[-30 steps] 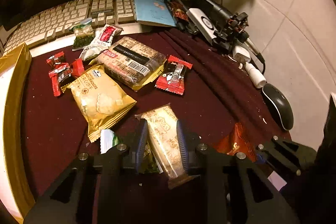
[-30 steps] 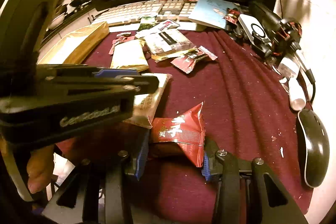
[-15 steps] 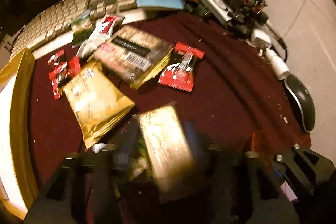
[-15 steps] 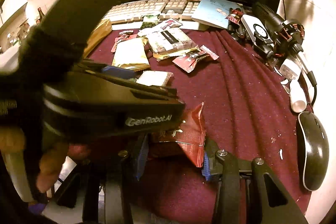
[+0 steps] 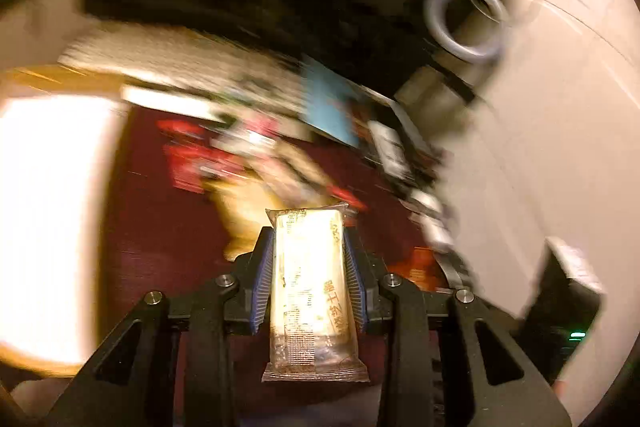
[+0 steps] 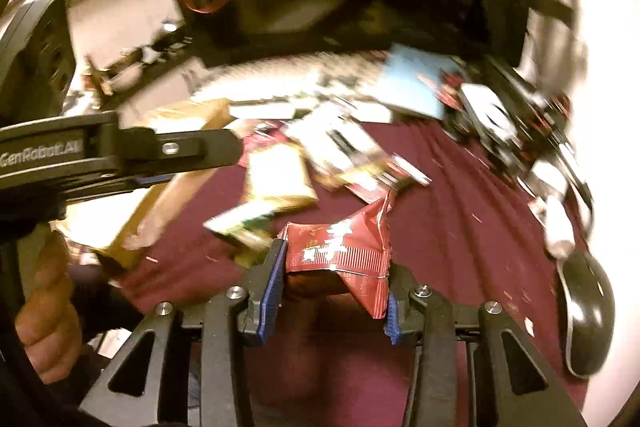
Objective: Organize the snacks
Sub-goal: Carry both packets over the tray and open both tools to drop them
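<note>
Left gripper [image 5: 308, 279] with both blue-padded fingers [image 5: 264, 283] pressed against the long sides of a pale cream snack bar [image 5: 310, 291], which stands lengthwise between them, its crimped far end projecting past the fingertips and its near end hanging toward the camera — the bar is raised clear of the maroon cloth [image 5: 160, 227]. Right gripper [image 6: 332, 291] closed on a red snack packet [image 6: 340, 251]; the packet is pinched across its width, its body crumpled and one corner pointing up, held above the cloth. In the right wrist view the left gripper's black body appears at the left edge, gripped by the person's left hand [image 6: 48, 323]. Remaining snacks lie in a loose cluster [image 6: 320, 163] toward the far side of the cloth: a gold pouch [image 6: 280, 179], a larger pale wrapped pack just beyond it, several small red packets, and a small green-and-white packet [image 6: 244, 223] close in front of the right gripper. A gold-walled box [image 6: 172, 187] stands at the left of the cloth. Beyond the snacks, a keyboard [image 6: 288, 71] and a blue booklet [image 6: 412, 83]; a black mouse [image 6: 588, 311] rests at the right edge. Both views are heavily motion-blurred outside the grippers, so finer detail cannot be told
</note>
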Demonstrator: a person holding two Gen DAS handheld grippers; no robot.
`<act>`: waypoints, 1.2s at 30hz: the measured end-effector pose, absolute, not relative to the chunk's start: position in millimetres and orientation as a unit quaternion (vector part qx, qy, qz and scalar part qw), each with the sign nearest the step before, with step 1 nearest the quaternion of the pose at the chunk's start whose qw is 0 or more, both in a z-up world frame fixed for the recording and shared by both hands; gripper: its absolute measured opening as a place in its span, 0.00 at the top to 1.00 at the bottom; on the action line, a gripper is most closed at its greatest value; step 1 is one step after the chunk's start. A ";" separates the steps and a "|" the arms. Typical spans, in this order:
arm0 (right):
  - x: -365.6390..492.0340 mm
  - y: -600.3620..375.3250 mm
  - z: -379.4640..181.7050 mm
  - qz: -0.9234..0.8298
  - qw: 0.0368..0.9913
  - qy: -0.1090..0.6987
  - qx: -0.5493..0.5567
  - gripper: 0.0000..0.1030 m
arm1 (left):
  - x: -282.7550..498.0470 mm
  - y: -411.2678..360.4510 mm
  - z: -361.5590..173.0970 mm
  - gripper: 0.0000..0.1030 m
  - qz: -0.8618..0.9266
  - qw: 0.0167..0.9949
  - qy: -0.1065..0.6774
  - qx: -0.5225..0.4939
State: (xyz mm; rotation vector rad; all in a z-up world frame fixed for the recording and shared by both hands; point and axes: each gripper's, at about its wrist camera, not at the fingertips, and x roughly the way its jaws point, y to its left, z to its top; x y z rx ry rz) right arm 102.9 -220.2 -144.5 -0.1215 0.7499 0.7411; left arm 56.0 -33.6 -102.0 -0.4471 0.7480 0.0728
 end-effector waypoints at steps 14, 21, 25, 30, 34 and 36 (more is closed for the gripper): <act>46.2 -33.7 -128.1 0.538 0.758 0.332 -0.160 0.59 | -27.6 104.6 -128.5 0.70 0.237 0.871 0.342 -0.262; 35.5 25.2 -146.6 0.554 0.732 0.349 -0.188 0.59 | -35.2 145.8 -157.4 0.70 0.278 0.848 0.357 -0.276; 31.9 41.7 -159.7 0.552 0.728 0.349 -0.208 0.59 | -29.5 152.6 -169.4 0.70 0.288 0.842 0.368 -0.268; 26.2 54.2 -179.5 0.526 0.742 0.333 -0.251 0.59 | -23.6 153.2 -180.6 0.70 0.296 0.836 0.384 -0.257; 20.8 54.9 -185.0 0.522 0.748 0.315 -0.264 0.56 | -21.6 149.1 -185.0 0.67 0.291 0.835 0.393 -0.252; 18.7 52.2 -184.4 0.525 0.746 0.312 -0.265 0.55 | -24.8 149.4 -182.5 0.63 0.290 0.838 0.380 -0.262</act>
